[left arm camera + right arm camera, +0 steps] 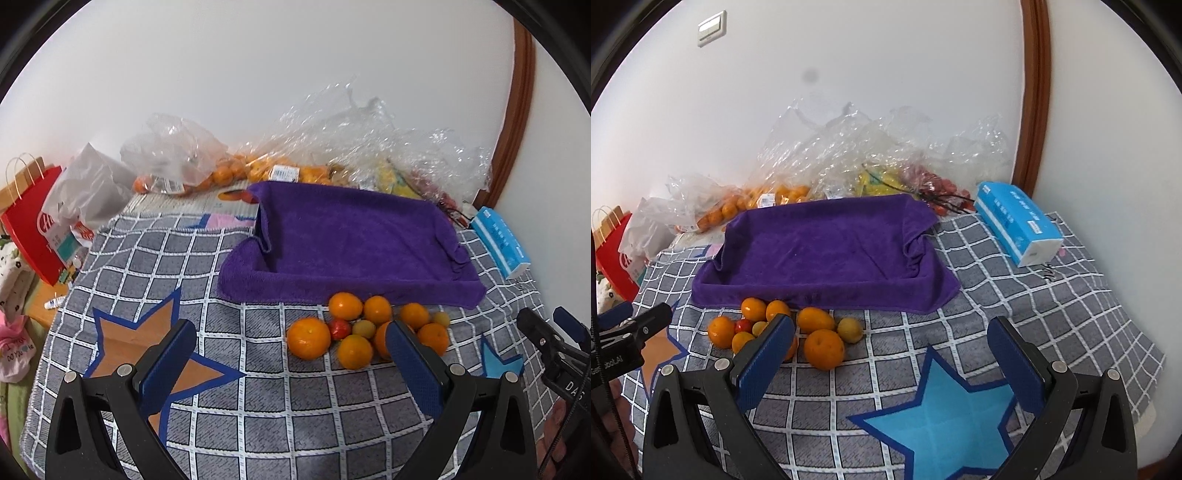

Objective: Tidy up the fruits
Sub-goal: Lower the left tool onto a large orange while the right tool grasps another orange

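Both the left gripper [291, 354] and right gripper [890, 347] hang spread and empty over the surface [1015, 295], since the fruits [365, 328] lie heaped just before the towel-lined tray [354, 236], seemingly their destination.

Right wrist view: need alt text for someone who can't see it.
An open right gripper hovers over a grey checked cloth with nothing between its blue fingers. Ahead to the left, a loose pile of oranges and smaller fruit lies in front of a tray draped in a purple towel, with a blue tissue pack to the right.
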Tool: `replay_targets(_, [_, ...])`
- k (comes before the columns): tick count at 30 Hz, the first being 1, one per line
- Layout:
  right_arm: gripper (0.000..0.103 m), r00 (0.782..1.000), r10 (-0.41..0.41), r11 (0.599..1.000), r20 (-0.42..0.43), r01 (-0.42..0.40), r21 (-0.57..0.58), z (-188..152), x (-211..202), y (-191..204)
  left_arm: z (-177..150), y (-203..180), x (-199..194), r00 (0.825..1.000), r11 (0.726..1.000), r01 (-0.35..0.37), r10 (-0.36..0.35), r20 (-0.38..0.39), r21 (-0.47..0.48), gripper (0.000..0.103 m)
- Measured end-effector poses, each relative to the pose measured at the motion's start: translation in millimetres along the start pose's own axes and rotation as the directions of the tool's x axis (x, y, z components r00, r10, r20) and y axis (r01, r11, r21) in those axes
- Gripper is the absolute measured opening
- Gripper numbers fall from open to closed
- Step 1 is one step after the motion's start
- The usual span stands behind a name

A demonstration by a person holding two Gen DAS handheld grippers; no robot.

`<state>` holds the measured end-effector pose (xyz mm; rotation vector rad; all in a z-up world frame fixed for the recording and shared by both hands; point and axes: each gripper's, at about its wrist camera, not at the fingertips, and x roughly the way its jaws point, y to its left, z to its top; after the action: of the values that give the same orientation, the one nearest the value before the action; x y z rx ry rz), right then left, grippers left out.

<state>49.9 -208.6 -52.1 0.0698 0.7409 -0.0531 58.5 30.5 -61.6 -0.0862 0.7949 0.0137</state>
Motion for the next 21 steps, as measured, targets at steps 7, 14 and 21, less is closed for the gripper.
replay_targets(7, [0.103,1.0,0.011,1.0,-0.029,-0.011,-0.027,-4,26,6,-2,11,24,0.999,1.0,-0.018,0.018,-0.032,-0.006,0.102])
replay_targets(14, [0.103,0.999,0.012,0.998,-0.035,-0.013,-0.055,-8,46,11,-4,19,41,0.998,1.0,0.004,-0.004,-0.06,-0.006,0.102])
replay_targets(21, [0.103,0.998,-0.004,0.995,-0.065,-0.003,-0.104,-11,62,20,-5,21,56,0.995,1.0,0.006,-0.004,-0.101,0.017,0.102])
